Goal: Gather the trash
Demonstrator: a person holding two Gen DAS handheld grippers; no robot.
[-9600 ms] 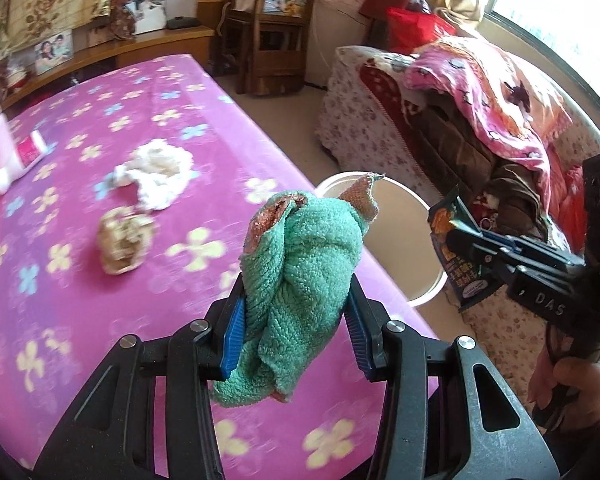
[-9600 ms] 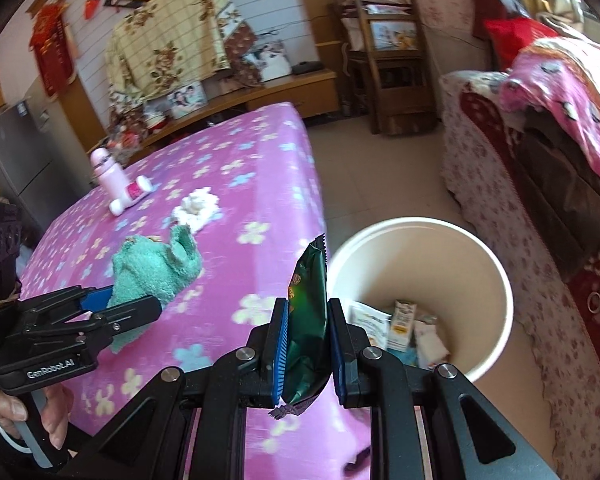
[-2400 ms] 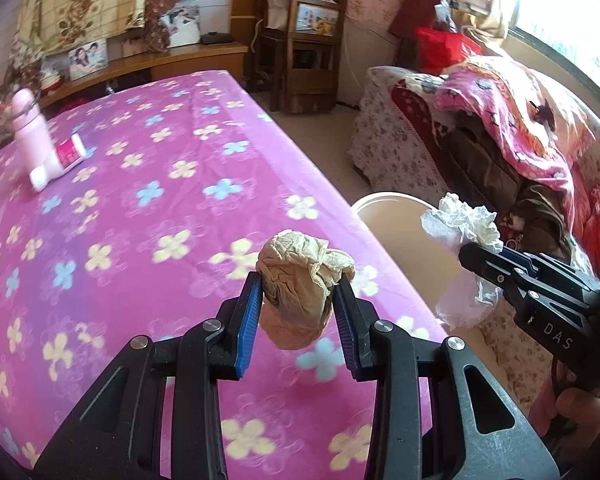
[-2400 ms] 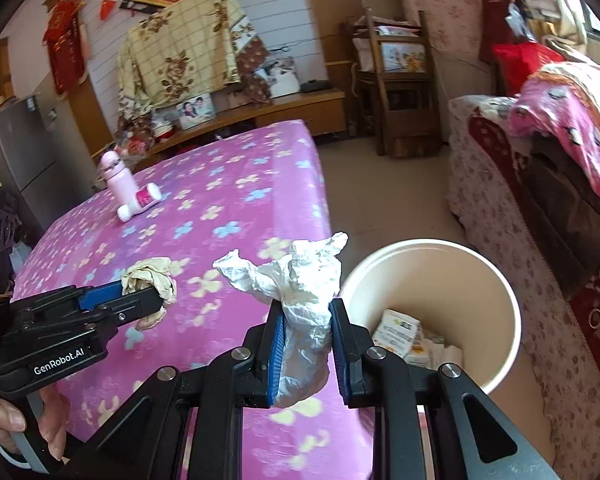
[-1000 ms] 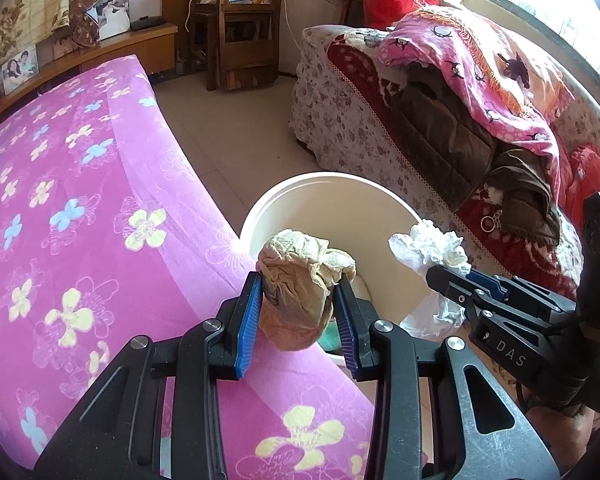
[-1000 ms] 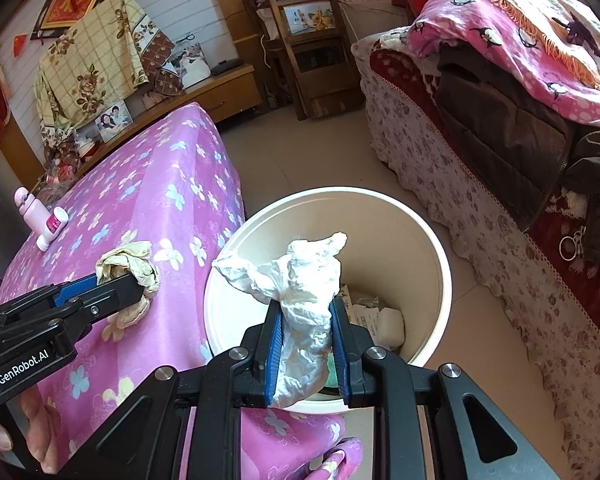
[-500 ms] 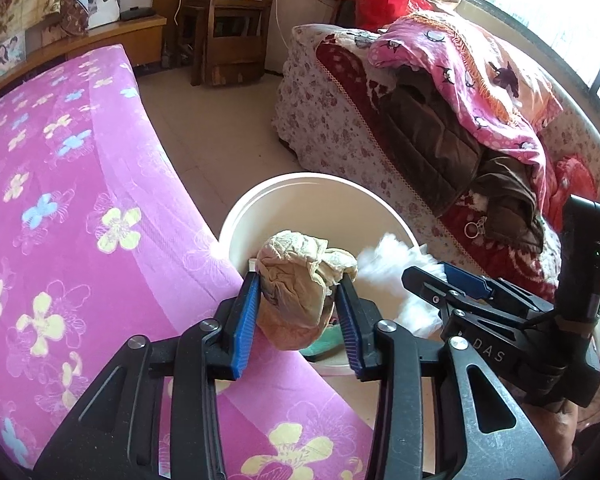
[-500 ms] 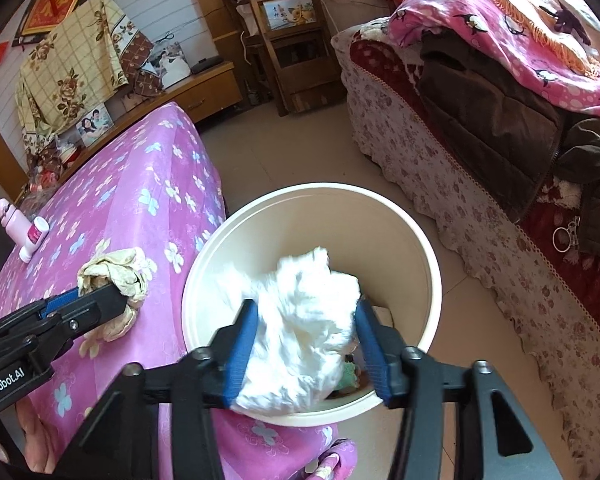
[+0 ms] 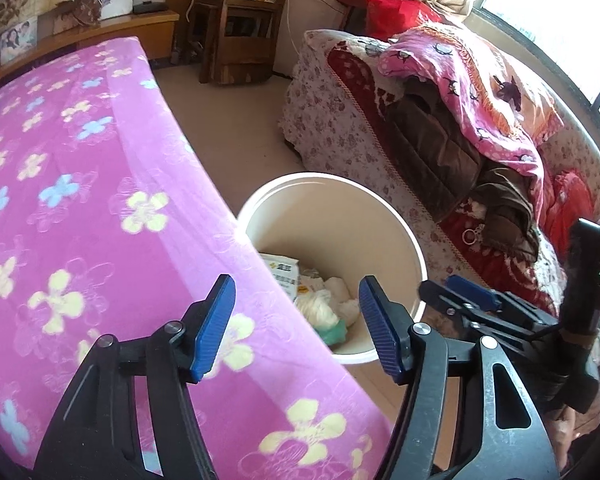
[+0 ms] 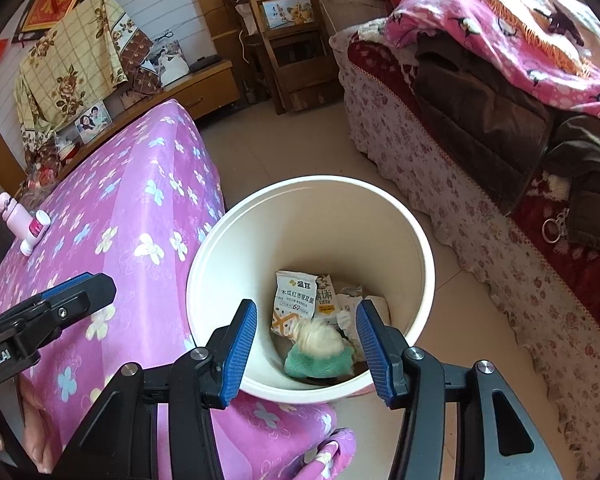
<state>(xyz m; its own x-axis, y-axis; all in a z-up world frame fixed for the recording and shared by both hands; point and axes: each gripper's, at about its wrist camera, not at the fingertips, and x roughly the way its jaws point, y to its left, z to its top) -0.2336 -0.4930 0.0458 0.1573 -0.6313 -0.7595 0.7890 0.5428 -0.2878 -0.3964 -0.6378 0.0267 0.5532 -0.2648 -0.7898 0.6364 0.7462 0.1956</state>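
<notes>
Left wrist view: the left hand-held gripper (image 9: 296, 320), opening and now empty, has dropped its brown wad into the bin (image 9: 384, 216).

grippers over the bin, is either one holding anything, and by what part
Nothing is held. The left gripper, jaws opening, and the right gripper are both empty above the white bin.

My left gripper (image 9: 296, 320) and right gripper (image 10: 306, 338): black angular frames, ribbed blue pads (image 9: 214, 330), silver screws. White "GenRobot.AI" lettering marks the left one's side.
</notes>
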